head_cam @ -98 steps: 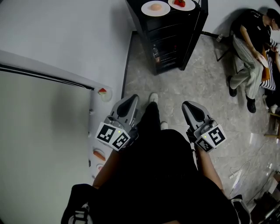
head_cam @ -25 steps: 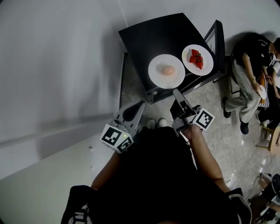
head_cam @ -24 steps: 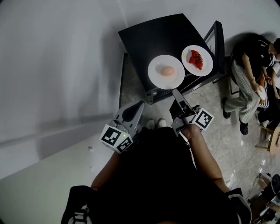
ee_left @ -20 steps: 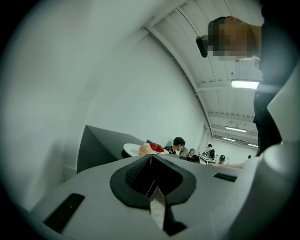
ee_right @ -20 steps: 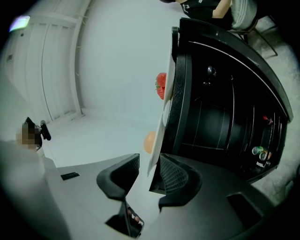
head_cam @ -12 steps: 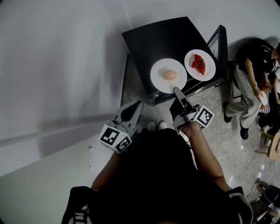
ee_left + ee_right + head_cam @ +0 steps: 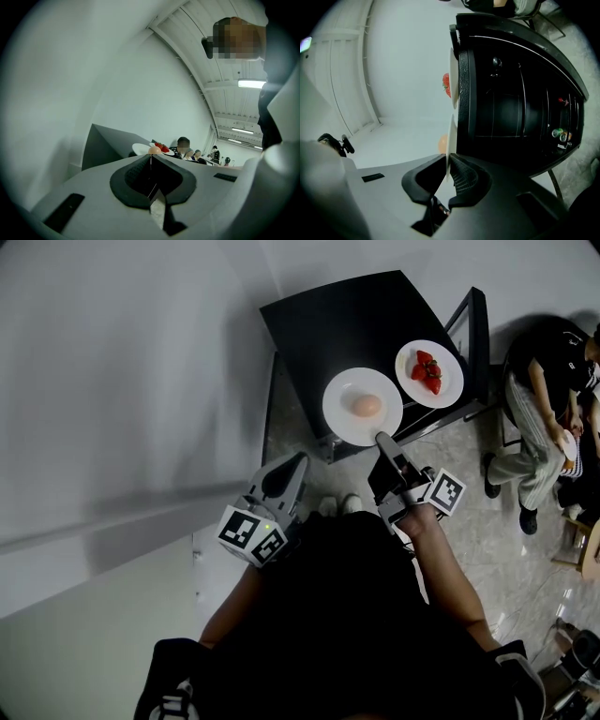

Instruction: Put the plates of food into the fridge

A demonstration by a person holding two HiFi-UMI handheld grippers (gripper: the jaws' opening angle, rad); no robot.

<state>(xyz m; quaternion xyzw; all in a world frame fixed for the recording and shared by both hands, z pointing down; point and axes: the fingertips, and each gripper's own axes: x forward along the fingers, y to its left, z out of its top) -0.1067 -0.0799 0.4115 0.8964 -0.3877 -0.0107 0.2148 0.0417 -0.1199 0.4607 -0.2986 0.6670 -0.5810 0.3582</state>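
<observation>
R gripper (image 7: 447,169) had just been closing & now pinched the near rim of the front plate (image 7: 339,418). The thin white edge sat caught between its pads, w/ the gripper lying on its side so one jaw was above the rim & one below. L gripper (image 7: 298,457) hung lower at the person's left, jaws clenched together on nothing, aimed toward the fridge but well short of it. Front plate carried one pale-orange round item (image 7: 367,405), egg or bun, couldn't tell which. It lay flat at the near edge of the black mini-fridge (image 7: 328,324) top, not lifted yet. Just beside it, to the right & a bit farther back, was a 2nd plate (image 7: 448,390) w/ strawberries (image 7: 427,371), untouched. Vs. a sec ago, both plates were in the same spots. R jaws had stood wide at the rim & were now clamped on it; L was the same as before. So the grasp looked approx. done & the lift prob. came next, w/ the task barely begun since both plates were outside the fridge. Glass door looked shut in the R gripper view, drinks (image 7: 558,134) on a low shelf inside. It prob. needed opening first, & L was free for that. Risk: a one-point grip on a thin rim, so the plate could tip & roll the food off. Farther off, a seated person (image 7: 544,381) by the right wall.
</observation>
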